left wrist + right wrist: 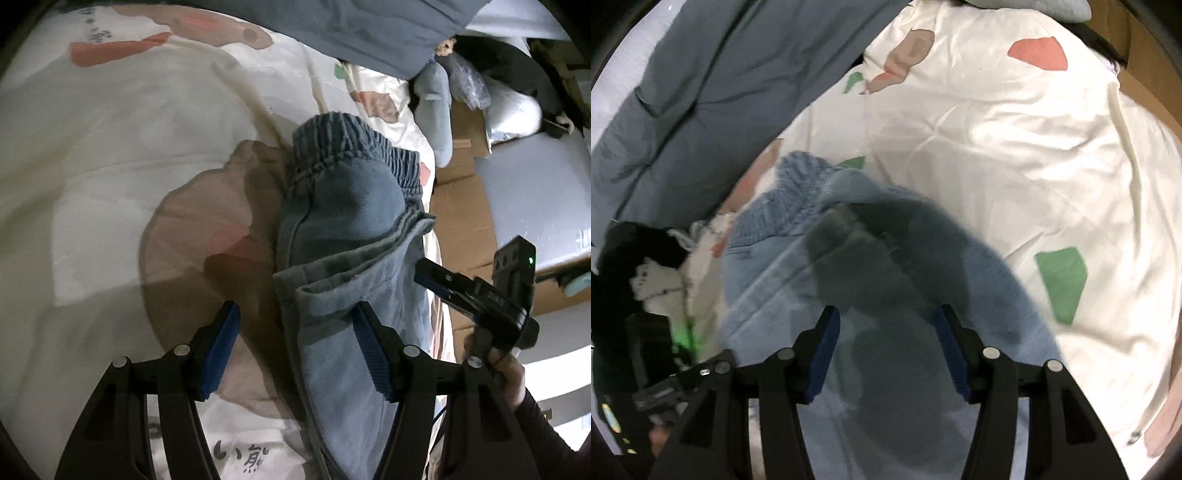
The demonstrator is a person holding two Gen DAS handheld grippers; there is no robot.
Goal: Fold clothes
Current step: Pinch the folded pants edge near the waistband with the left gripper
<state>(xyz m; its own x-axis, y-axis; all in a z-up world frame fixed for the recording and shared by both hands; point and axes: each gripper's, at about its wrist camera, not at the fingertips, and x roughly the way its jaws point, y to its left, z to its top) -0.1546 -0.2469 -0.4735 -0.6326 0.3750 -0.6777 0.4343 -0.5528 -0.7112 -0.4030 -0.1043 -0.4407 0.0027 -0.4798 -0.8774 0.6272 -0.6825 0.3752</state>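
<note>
Light blue jeans [343, 206] with an elastic waistband lie folded lengthwise on a white patterned bedspread [110, 147], near its right edge. My left gripper [297, 350] hovers open over them. Its right pad [371, 350] is above the denim and its left pad [221, 347] above the sheet, and neither presses on cloth. To the right a hand [511, 373] holds my right gripper [443, 284]. In the right wrist view that gripper [886, 354] stands open just above the jeans [768, 295], casting a dark shadow on them, with nothing gripped.
A grey quilt [369, 33] lies across the far side of the bed, also shown as the quilt [701, 92] at the upper left. Beside the bed are flattened cardboard [465, 229], plastic bags [469, 85] and a grey surface [535, 192]. The bedspread [1015, 147] extends wide to the right.
</note>
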